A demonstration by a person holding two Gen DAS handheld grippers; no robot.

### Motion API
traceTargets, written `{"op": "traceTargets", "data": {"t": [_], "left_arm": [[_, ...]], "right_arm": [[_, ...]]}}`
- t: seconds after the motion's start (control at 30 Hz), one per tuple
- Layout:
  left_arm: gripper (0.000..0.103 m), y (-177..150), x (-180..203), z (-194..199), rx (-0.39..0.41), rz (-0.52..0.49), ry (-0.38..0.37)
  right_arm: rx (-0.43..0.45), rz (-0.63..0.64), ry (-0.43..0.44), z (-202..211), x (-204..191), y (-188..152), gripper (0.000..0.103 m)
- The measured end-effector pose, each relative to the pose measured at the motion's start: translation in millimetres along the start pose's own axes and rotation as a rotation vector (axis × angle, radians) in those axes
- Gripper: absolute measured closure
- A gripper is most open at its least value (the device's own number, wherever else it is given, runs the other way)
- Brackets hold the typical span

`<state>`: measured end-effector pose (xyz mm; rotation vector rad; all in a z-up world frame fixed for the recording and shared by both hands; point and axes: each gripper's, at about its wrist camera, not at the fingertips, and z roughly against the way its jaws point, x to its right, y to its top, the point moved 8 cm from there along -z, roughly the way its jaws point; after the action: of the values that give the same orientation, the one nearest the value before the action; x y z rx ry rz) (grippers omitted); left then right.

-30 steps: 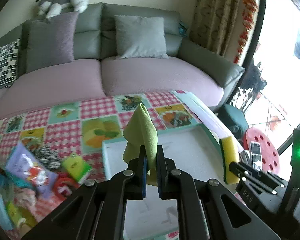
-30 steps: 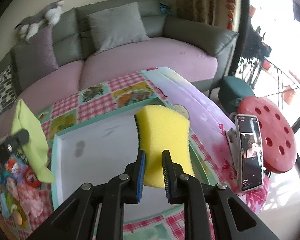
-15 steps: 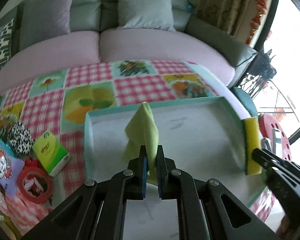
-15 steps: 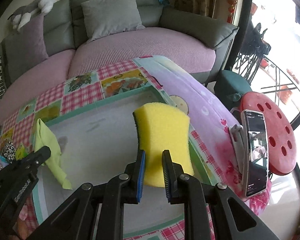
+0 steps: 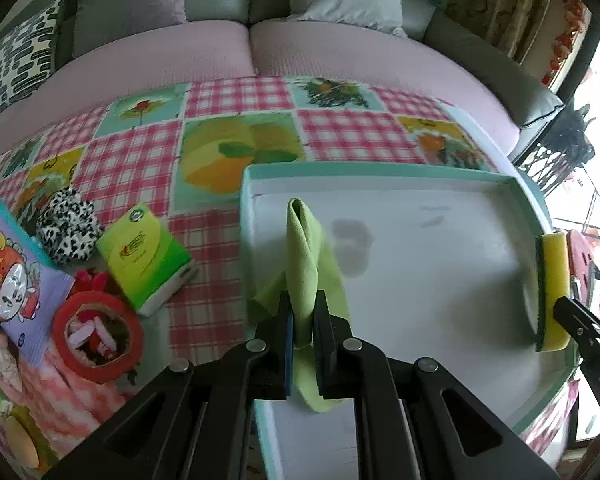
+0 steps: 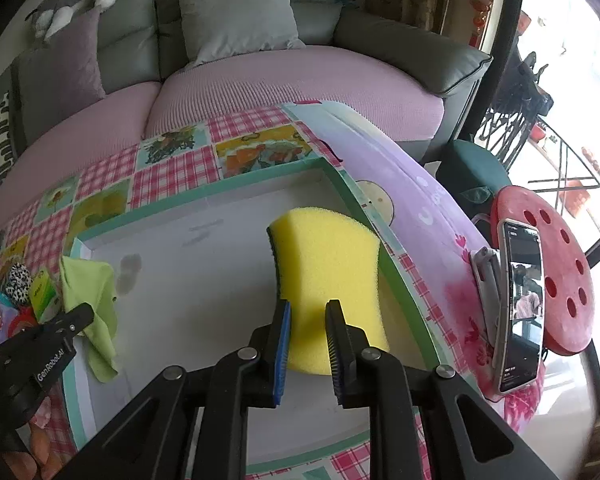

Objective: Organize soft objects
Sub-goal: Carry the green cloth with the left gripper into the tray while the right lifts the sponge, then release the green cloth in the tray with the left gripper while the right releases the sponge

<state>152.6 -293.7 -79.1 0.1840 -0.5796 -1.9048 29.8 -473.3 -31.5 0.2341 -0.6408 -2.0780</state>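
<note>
So, far left of the left wrist view: clutter not yet sorted sits on the checked tablecloth [image 5: 236, 92] — a purple packet [image 5: 8, 264], a black-and-white scrunchie [image 5: 66, 230], a green tissue pack [image 5: 148, 258] and a red tape roll [image 5: 98, 332], all outside the tray [image 5: 380, 170]. Probably the pile the soft things get drawn from.

Centre of that view: the left gripper [image 5: 302, 320] is pressed together on a green cloth [image 5: 302, 252], pinching it at a fold so the loop stands up above the jaws and a tail hangs below. It hangs over the tray's left edge, near the white floor; this low angled hold looks like the last bit before laying it down inside.

Right edge of the same view: a yellow sponge [image 5: 556, 292] stands on edge over the tray's right side, with the other gripper's fingers just beside it.

In the right wrist view, lower left shows the cloth again by the tray's near-left corner. Centre: the right gripper [image 6: 308, 336] pinches the sponge by its lower end, jaws nipped in on the foam, dark scrub side facing left. It sits above the tray's right wall, seemingly so each item gets its own side. Far right: a phone [image 6: 520, 304] propped by a red stool [image 6: 560, 256], not involved.
</note>
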Motion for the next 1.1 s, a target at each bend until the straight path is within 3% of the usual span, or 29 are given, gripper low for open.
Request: {"op": "traceTargets", "data": {"t": [0.43,0.67,0.7,0.73,0.77,0.8,0.83,0.9,1.0,1.1], "left_arm": [[0.094,-10,-20,1,-0.027,0.051,0.059],[0.091,-10,-14,10,-0.022,0.038,0.029],[0.083,-9,-10,13,-0.019,0.029,0.020],[0.067,-8,-7,16,-0.015,0.021,0.012],[0.057,-7,-4,19,-0.008,0.014,0.009],[0.045,-6,-1,24,0.004,0.004,0.008],[0.044,-3,2,29,0.020,-0.007,0.011],[0.043,1,5,38,0.043,-0.021,0.018],[0.029,6,1,51,0.077,-0.022,0.053],[0.017,10,-11,62,0.121,-0.009,0.130]], "right_arm": [[-0.018,0.030,0.001,-1,-10,-4,0.083],[-0.020,0.042,0.010,3,-17,-5,0.082],[-0.018,0.040,0.015,4,-18,-4,0.079],[-0.012,0.040,0.018,6,-19,-3,0.071],[-0.004,0.043,0.018,9,-20,-3,0.065],[0.008,0.049,0.013,12,-20,-1,0.048],[0.018,0.052,0.009,15,-21,-1,0.042],[0.046,0.050,0.012,23,-22,3,0.042],[0.068,0.045,0.031,32,-22,5,0.041],[0.064,0.065,0.024,32,-25,4,0.027]]}}
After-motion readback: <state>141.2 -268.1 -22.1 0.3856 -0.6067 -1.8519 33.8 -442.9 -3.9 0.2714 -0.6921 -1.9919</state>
